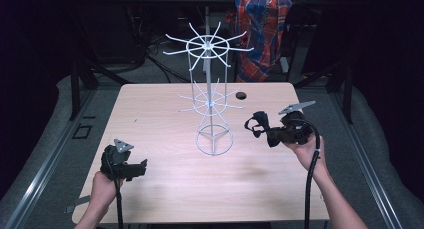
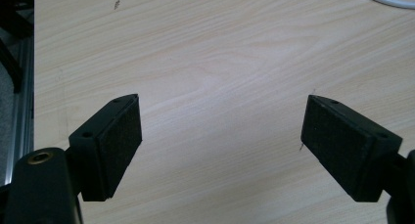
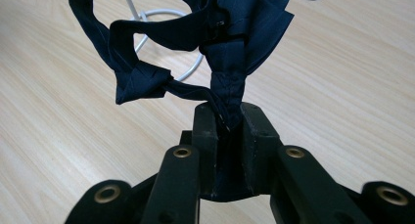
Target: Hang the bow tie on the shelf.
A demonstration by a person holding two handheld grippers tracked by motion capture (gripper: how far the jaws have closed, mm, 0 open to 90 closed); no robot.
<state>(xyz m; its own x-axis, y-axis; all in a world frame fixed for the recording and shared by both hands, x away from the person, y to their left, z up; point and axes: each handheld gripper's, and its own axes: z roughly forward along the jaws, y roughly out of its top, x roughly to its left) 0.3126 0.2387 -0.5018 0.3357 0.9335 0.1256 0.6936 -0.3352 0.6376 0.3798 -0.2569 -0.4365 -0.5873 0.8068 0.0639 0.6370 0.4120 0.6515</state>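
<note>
Starting near the table's (image 1: 165, 189) front left corner, we find our left gripper (image 1: 141, 167) low over the bare wood, its jaws spread wide apart. At the table's middle stands the white wire rack (image 1: 212, 96). Toward the right edge, our right gripper (image 1: 272, 137) has its jaws clamped on a dark navy cloth (image 3: 225, 43), held above the wood just beside the rack's base.

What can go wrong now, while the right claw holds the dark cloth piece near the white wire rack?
1. The right claw pinches only a narrow bunched part of the dark cloth piece, so it might slip out.
2. Its loose loop hangs free and may snag on the wrong arm of the white wire rack.
3. The rack looks light; a pull could tip it, and the open left claw is not steadying it.
</note>
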